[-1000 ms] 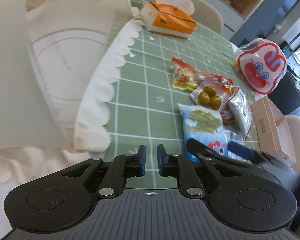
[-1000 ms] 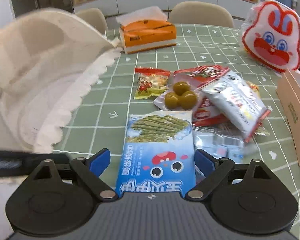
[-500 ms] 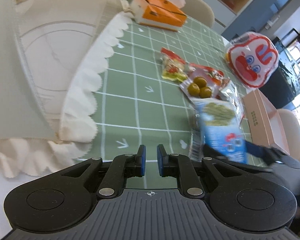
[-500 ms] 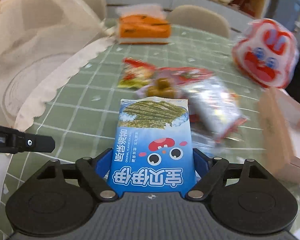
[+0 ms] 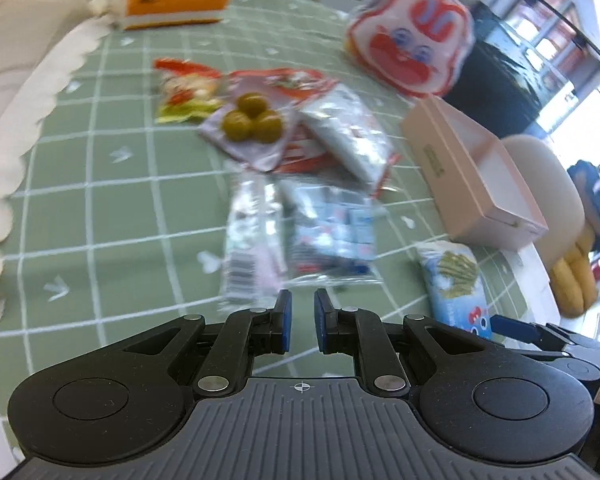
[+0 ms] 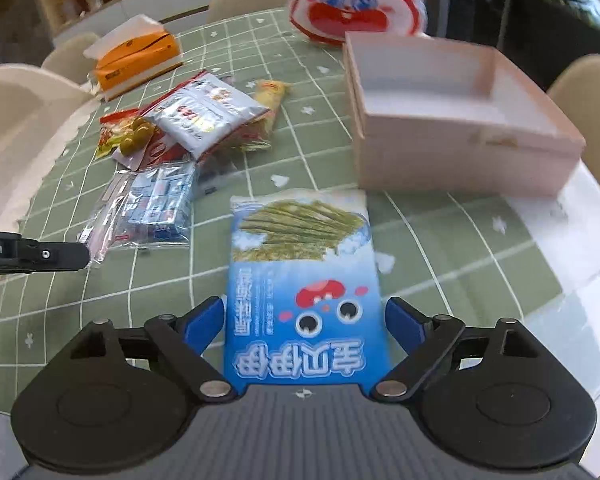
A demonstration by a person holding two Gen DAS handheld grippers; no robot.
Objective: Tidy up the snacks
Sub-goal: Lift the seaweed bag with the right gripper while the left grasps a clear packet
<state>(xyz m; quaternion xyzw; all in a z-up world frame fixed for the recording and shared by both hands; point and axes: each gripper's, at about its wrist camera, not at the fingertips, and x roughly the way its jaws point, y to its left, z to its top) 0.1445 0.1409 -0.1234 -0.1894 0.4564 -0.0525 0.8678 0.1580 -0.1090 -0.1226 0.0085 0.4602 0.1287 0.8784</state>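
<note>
Blue foil seaweed-snack packet (image 6: 304,292), light, crinkly and slippery, sits between my right hand-held gripper's (image 6: 305,316) opening jaws; regrip mid-width edges; left hand-held gripper (image 5: 300,322) closed, empty.

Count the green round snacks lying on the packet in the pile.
3. The green balls sit clustered touching on a packet mid-pile on the table; others may hide underneath.

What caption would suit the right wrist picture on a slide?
Blue snack packet between the opening right tongs, near the empty pink box on the green checked table.
</note>
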